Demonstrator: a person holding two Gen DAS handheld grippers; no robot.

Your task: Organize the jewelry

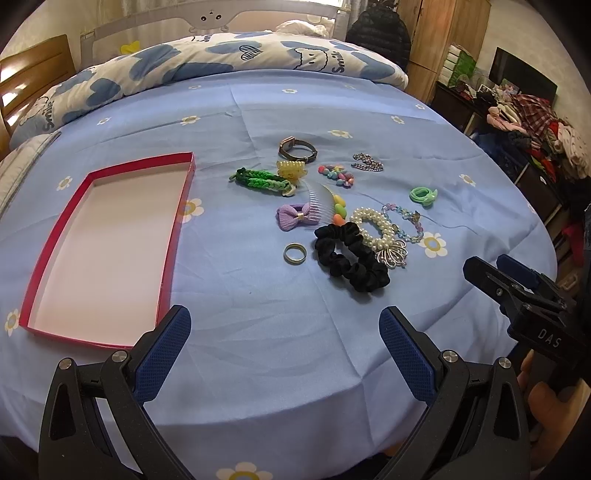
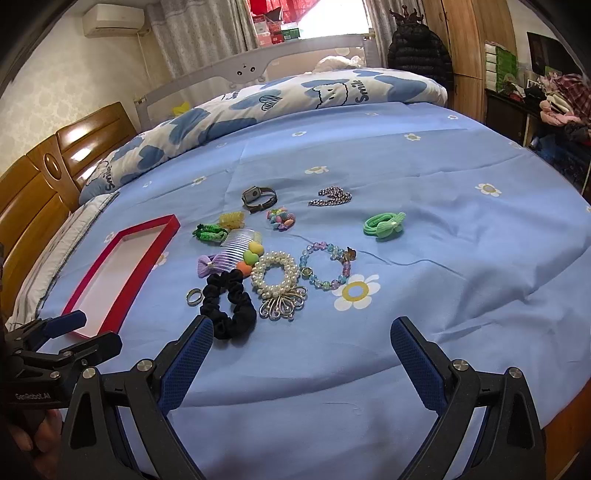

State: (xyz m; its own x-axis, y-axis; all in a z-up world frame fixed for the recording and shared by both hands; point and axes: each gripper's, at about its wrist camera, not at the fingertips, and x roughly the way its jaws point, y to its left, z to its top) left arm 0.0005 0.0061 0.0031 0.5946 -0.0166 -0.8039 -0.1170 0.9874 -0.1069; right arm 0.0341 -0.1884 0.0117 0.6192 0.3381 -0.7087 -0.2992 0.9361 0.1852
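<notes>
Several jewelry pieces lie on the blue bed sheet: a black scrunchie, a pearl bracelet, a metal ring, a silver brooch, a beaded bracelet, a green hair tie, a watch and a chain. An empty red box lid lies to the left. My left gripper is open and empty, near the front edge. My right gripper is open and empty, just in front of the scrunchie.
A folded quilt lies along the far side of the bed. A wooden headboard is at the left. A wardrobe and a cluttered dark shelf with clothes stand to the right.
</notes>
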